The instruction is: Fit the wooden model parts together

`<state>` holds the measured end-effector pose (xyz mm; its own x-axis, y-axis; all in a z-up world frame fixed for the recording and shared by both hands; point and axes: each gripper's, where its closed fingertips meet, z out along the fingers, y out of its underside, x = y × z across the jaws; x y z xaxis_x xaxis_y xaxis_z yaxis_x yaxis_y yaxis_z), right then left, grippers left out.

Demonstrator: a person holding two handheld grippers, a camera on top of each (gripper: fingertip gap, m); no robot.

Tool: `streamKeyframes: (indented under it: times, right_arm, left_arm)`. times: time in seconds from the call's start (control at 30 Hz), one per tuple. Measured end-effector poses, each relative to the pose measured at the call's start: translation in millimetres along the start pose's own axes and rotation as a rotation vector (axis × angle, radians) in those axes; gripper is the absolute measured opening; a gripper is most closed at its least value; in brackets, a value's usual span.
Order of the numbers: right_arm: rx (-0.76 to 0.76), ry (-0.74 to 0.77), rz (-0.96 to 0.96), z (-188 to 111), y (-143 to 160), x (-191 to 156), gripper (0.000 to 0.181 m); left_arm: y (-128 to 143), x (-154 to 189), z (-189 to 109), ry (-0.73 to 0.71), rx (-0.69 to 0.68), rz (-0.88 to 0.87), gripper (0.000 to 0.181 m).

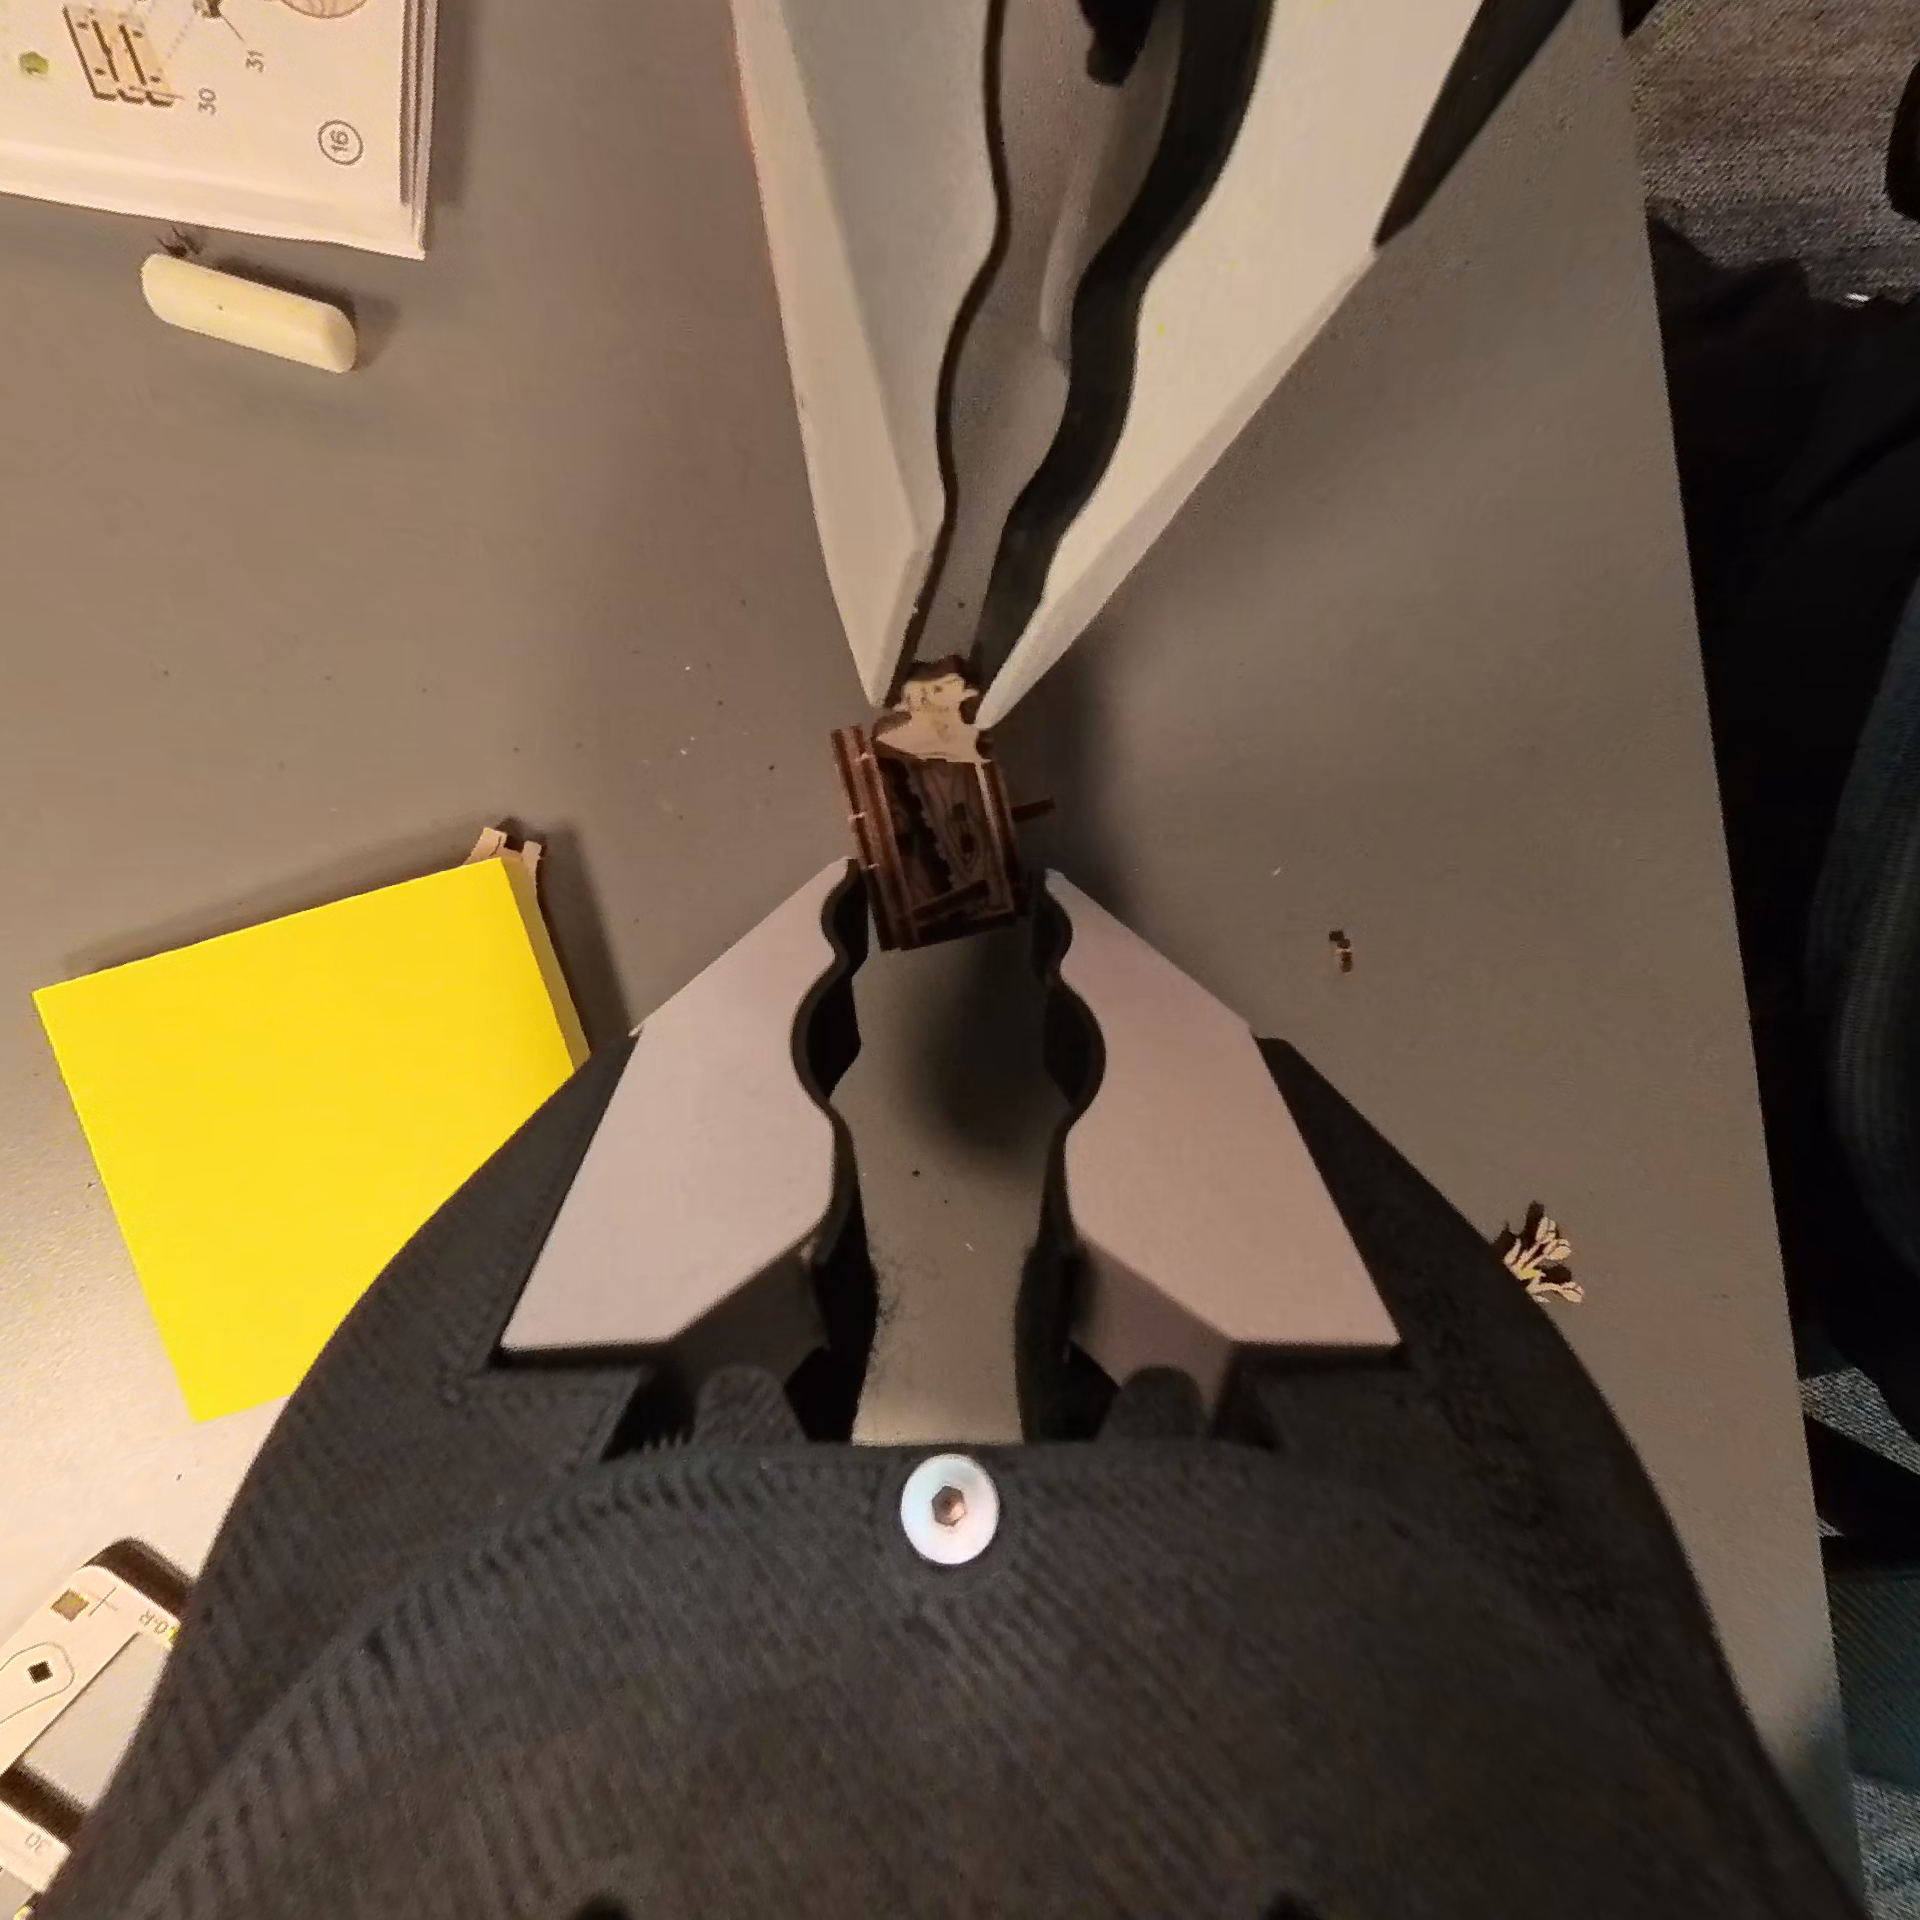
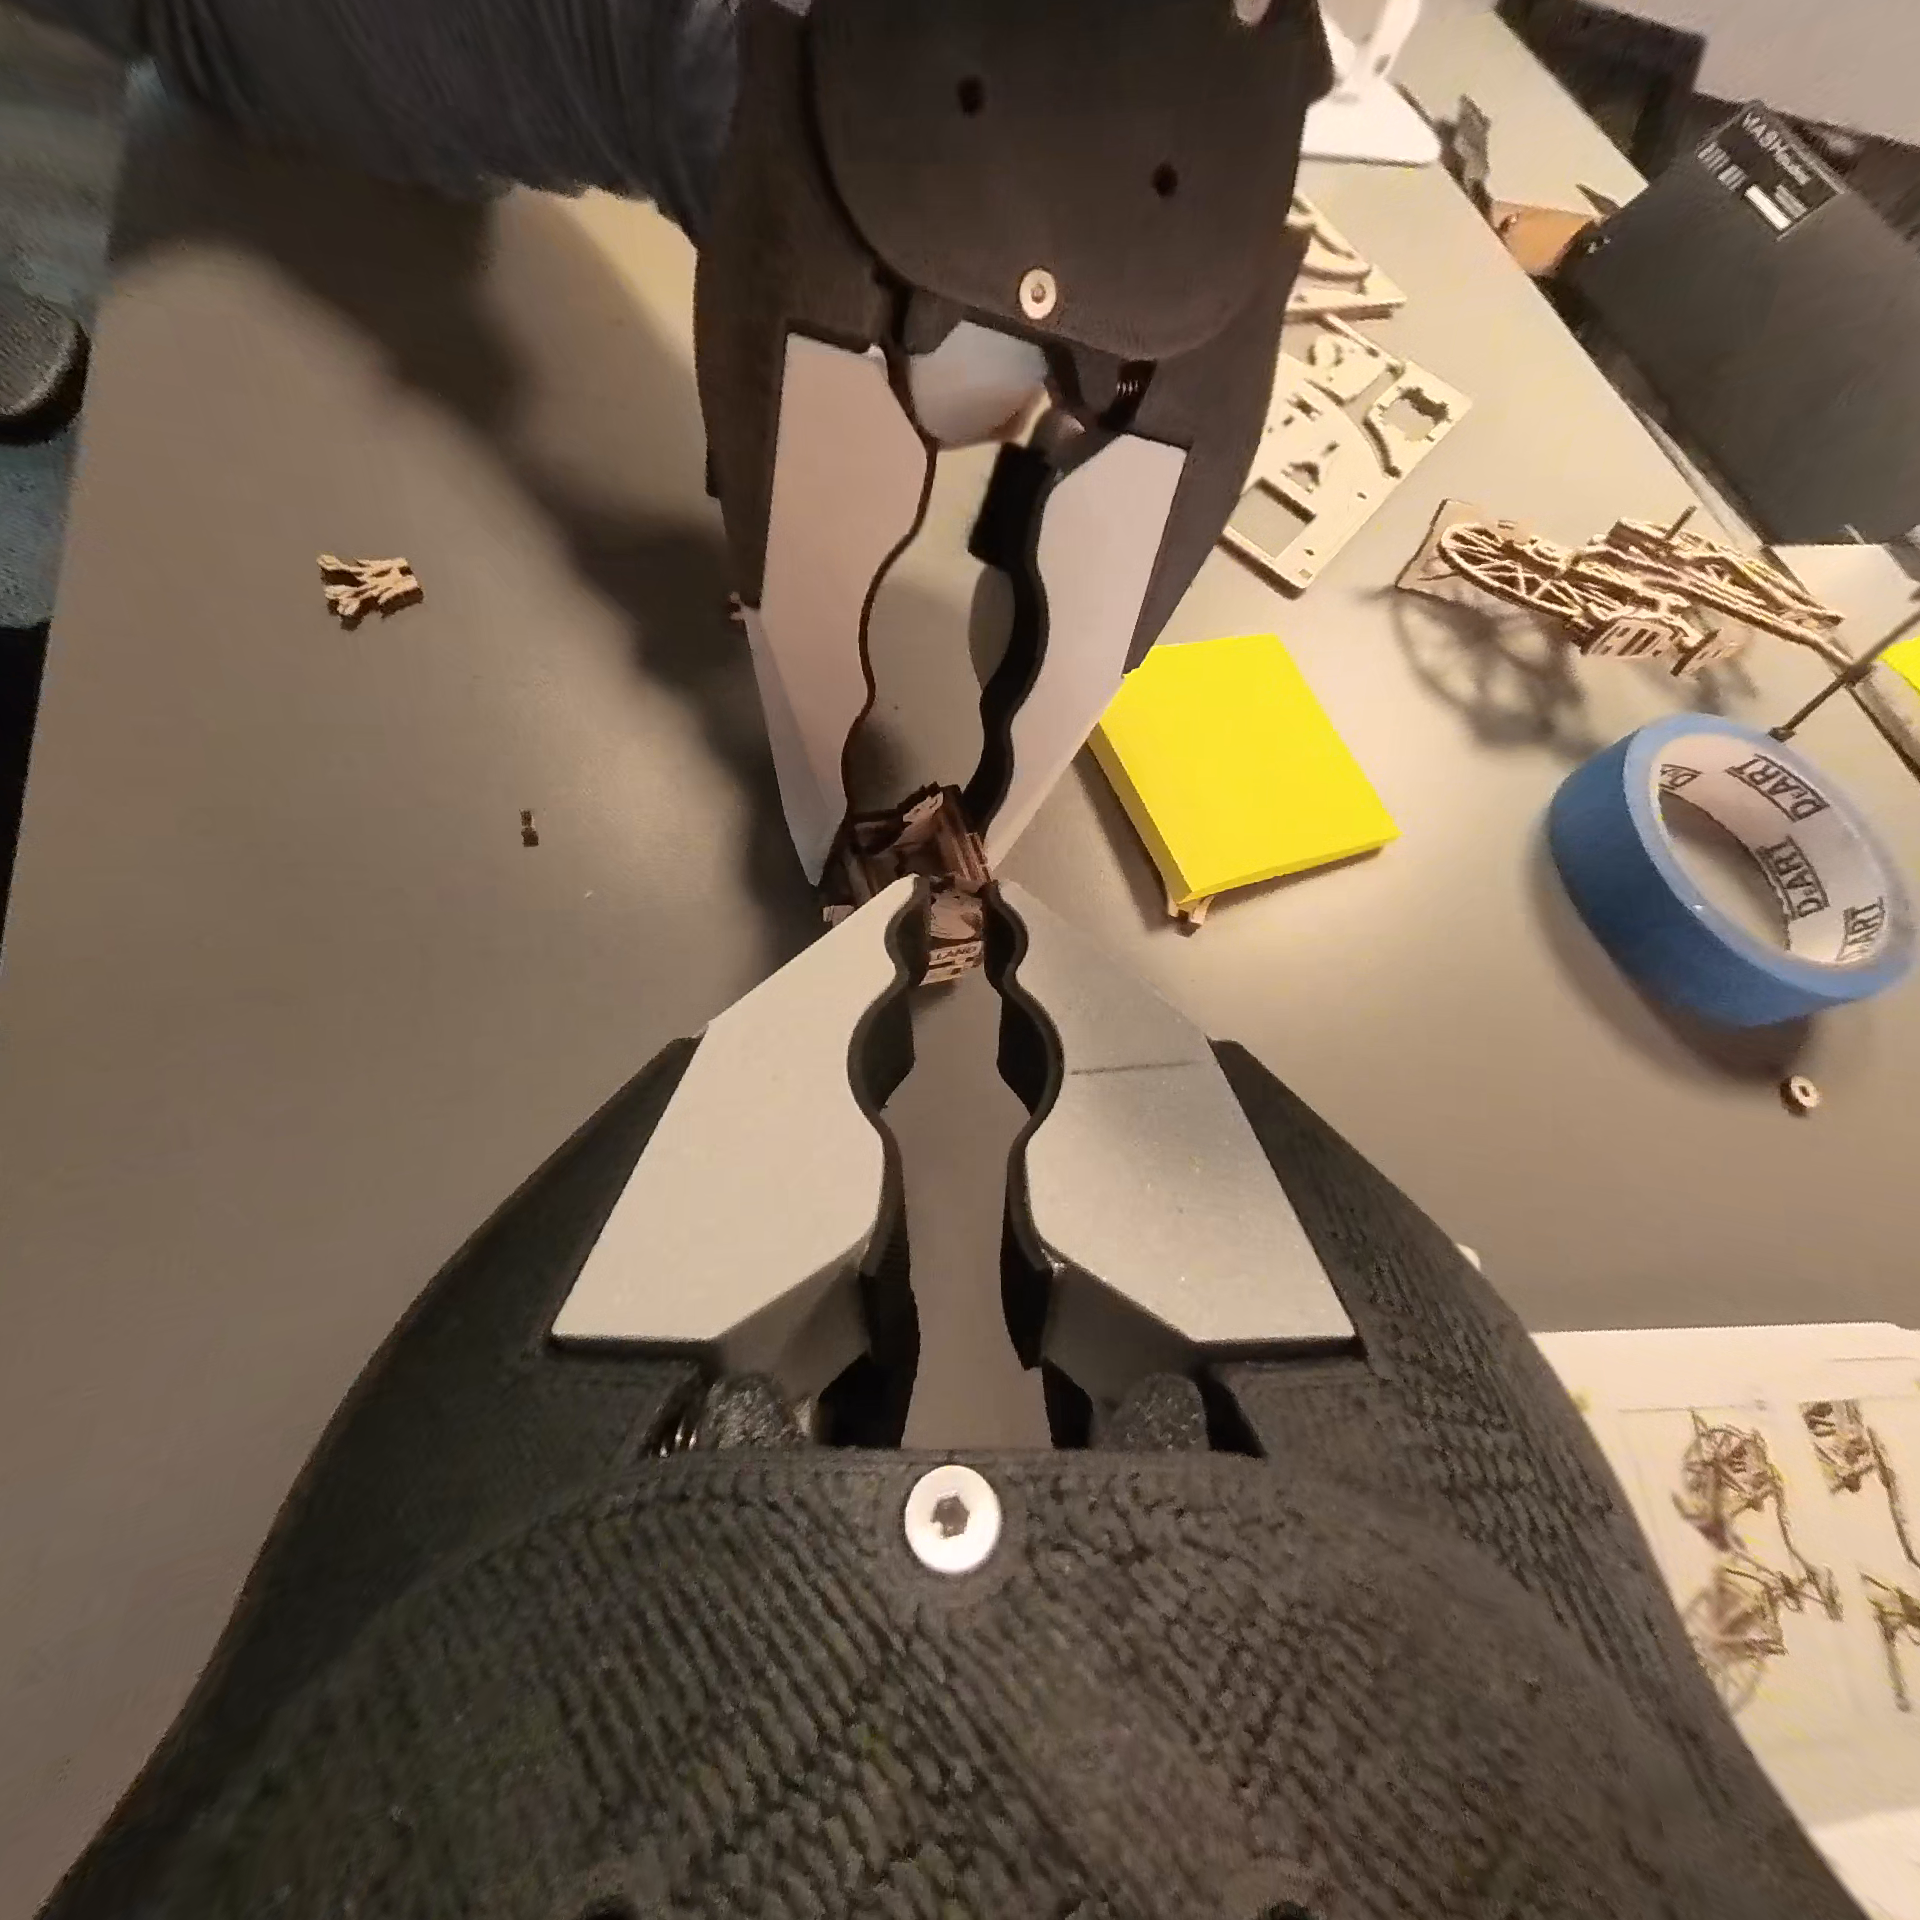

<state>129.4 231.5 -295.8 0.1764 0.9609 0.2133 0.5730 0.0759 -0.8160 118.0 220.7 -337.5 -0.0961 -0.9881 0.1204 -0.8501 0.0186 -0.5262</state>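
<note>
My left gripper [image 1: 951, 883] is shut on a small dark wooden box assembly [image 1: 930, 842] and holds it just above the grey table [image 1: 416, 623]. My right gripper [image 2: 958, 891] is shut on a small flat pale wooden piece [image 2: 951, 935]. It meets the left gripper tip to tip and holds the piece against the top end of the box. In the left wrist view the right gripper [image 1: 940, 696] comes in from above with the pale piece [image 1: 935, 712]. In the right wrist view the left gripper [image 2: 909, 868] comes in from above with the box [image 2: 904, 836].
A yellow note pad [image 2: 1236, 779] lies close by on the table. A blue tape roll [image 2: 1725, 883], a partly built wooden model [image 2: 1610, 592] and cut-out sheets [image 2: 1340, 447] lie beyond. An instruction booklet [image 1: 208, 104], a white bar [image 1: 249, 312] and a loose wooden part [image 1: 1538, 1262] also lie about. Tip to tip, the grippers are about 4 cm apart.
</note>
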Motion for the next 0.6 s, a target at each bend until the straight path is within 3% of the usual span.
streamKeyframes:
  times: [0.17,0.4,0.6]
  right_arm:
    - [0.018,0.013,-0.015,-1.0,0.5,-0.4,0.007]
    - [0.026,0.104,-0.270,-2.1,-0.9,-5.8,0.007]
    - [0.028,0.147,-0.316,-3.6,-2.4,-3.7,0.007]
  left_arm:
    - [0.0,0.0,0.0,0.003,0.002,0.000,0.029]
    - [0.2,0.0,0.1,0.001,0.003,0.010,0.029]
    - [0.9,-2.3,0.3,-0.020,0.000,0.047,0.029]
